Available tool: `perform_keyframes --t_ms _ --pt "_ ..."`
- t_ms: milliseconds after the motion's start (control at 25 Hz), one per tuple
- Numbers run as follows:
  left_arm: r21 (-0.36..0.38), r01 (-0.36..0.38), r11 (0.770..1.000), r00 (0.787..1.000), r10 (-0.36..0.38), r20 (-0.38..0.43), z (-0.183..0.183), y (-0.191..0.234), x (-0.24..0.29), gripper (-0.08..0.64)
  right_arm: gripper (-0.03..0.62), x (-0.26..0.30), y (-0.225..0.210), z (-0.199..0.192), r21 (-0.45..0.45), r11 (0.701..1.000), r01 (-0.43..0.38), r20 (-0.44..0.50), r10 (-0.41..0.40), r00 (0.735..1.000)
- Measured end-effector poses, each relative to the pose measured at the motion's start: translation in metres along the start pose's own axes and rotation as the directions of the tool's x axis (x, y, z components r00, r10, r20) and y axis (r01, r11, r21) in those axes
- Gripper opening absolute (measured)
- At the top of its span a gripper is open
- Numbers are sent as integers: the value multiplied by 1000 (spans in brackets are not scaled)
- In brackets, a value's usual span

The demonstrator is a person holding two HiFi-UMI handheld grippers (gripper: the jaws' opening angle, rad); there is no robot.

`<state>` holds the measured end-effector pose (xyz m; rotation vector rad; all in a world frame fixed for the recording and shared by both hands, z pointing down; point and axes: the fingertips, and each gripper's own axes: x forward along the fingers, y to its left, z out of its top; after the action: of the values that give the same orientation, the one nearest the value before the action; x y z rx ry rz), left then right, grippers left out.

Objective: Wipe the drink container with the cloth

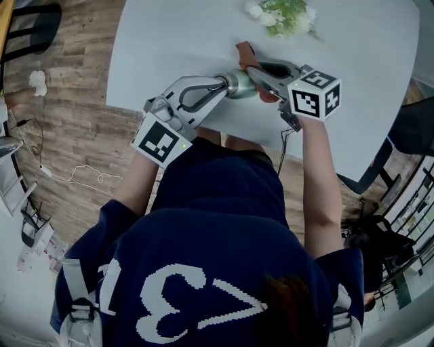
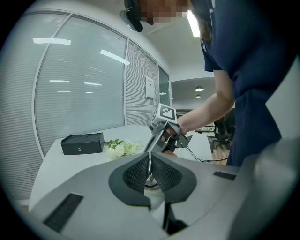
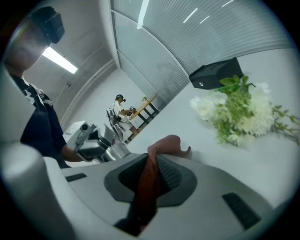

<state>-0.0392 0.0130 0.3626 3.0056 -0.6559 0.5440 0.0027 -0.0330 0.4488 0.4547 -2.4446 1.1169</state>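
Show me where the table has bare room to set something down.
In the head view, bare: the wide stretch of the pale grey table left of the white flower bunch with green leaves, and the stretch right of it. Crowded: the near edge, where the left claw on the silver drink container meets the right claw with the reddish-brown cloth.

Container (image 1: 239, 83) sat at table's (image 1: 169, 41) near edge, btwn left gripper (image 1: 222, 83) & right gripper (image 1: 252, 68); cloth (image 1: 245, 53) just behind it — flowers (image 1: 285, 15) farther back, box (image 3: 215, 74) beyond them.
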Motion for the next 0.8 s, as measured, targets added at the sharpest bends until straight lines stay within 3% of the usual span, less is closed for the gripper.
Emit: perform_keyframes --t_ms 200,280,400,520,680,800 --pt "-16 -15 1000 1000 15 -21 -4 3 1 26 57 7 66 46 -96 985 -144 67 150 986" --pt "-26 -25 999 999 24 -24 -5 5 1 26 57 8 84 54 -133 978 -158 98 172 980" --pt "-50 -31 998 999 30 -30 -7 6 1 26 57 6 69 47 -105 992 -73 162 90 983" --pt "-71 -29 997 999 28 -22 -7 6 0 26 57 -5 32 26 -47 996 69 200 -58 978" --pt "-160 -52 986 999 50 -17 -8 10 -1 26 57 -19 -14 -15 28 972 234 193 -235 953" --pt "-243 -70 968 997 66 -27 -10 15 0 26 57 -26 -30 -32 72 949 307 203 -316 927"
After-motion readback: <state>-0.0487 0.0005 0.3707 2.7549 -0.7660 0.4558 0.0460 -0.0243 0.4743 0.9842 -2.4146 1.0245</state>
